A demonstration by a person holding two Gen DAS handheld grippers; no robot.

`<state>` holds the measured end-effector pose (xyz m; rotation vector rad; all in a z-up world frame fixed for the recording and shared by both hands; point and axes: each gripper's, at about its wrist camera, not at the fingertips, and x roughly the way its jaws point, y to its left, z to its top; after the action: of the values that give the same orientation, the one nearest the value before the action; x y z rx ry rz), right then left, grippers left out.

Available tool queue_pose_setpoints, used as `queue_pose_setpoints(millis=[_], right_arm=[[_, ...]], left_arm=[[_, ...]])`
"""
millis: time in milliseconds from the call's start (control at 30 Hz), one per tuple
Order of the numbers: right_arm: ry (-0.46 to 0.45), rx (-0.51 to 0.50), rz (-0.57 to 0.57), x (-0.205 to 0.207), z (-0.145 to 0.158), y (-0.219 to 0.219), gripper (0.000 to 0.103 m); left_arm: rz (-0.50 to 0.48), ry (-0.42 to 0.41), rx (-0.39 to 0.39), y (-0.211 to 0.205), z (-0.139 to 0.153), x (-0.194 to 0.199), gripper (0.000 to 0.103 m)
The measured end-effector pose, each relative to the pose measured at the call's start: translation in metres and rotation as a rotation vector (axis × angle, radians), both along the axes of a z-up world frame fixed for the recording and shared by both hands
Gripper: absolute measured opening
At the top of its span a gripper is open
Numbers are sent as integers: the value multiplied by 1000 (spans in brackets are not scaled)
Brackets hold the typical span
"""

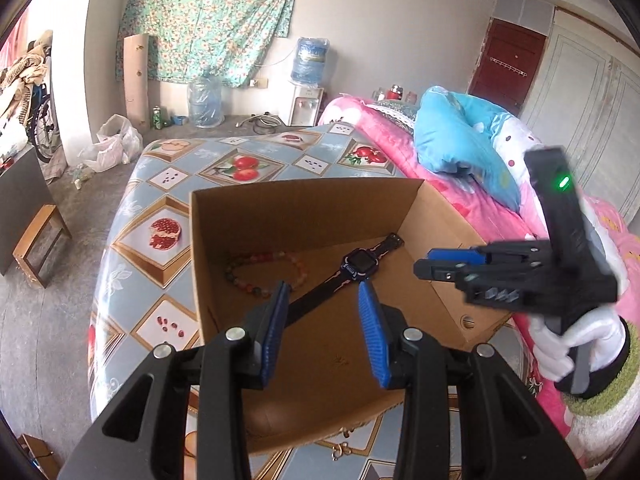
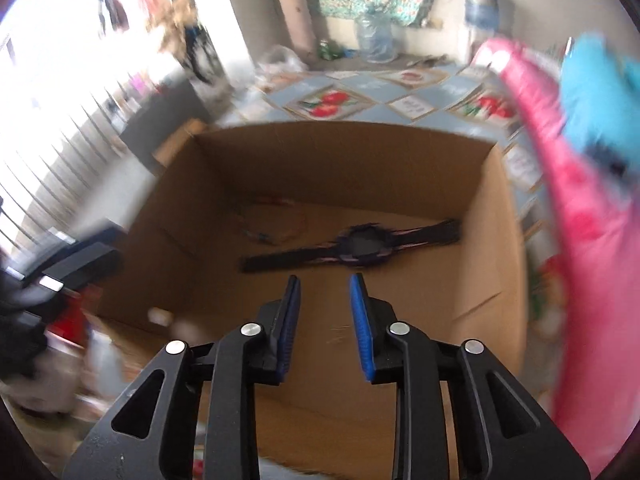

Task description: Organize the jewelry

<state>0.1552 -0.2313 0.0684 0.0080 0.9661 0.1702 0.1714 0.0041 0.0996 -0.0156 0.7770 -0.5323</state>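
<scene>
**Watch and bracelet already boxed**

The open brown cardboard box on the fruit-patterned tablecloth holds a dark strap watch and a multicoloured bead bracelet. Both the left gripper and the right gripper hang spread and empty above it. A small gold piece beside the box looks unsorted.

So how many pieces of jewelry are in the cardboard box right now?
2. A beaded bracelet lies on the floor of the cardboard box toward its left wall, and a dark watch lies stretched out beside it, to the right. The near wall could hide something small.
</scene>
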Motion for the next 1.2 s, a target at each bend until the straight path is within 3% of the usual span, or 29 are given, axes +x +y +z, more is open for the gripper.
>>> queue_pose_setpoints(millis=[33, 67, 167, 333, 533, 667, 767, 867, 1000, 1200], right_arm=[[-6, -65, 4, 1, -1, 5, 28], [-7, -56, 7, 2, 0, 5, 28], [-29, 15, 2, -2, 9, -2, 28], [-187, 140, 55, -45, 33, -16, 30], [-277, 263, 109, -113, 23, -24, 30], [-241, 361, 98, -145, 1, -25, 30], [-146, 420, 56, -154, -31, -23, 30], [-44, 445, 0, -150, -62, -21, 30], [2, 472, -8, -143, -77, -18, 30], [3, 474, 12, -134, -77, -19, 30]], left_arm=[[3, 0, -1, 2, 0, -1, 35], [8, 0, -1, 5, 0, -2, 35], [20, -5, -5, 12, 0, -7, 35], [13, -44, -35, 30, 1, -31, 35], [-20, -57, -47, 52, -15, -77, 38], [-56, -1, -57, 52, -36, -100, 39], [-75, 73, -56, 41, -60, -107, 39], [-94, 100, 22, 19, -87, -106, 39], [-153, 91, 187, -9, -119, -104, 39], [-187, 76, 228, -14, -134, -92, 39]])
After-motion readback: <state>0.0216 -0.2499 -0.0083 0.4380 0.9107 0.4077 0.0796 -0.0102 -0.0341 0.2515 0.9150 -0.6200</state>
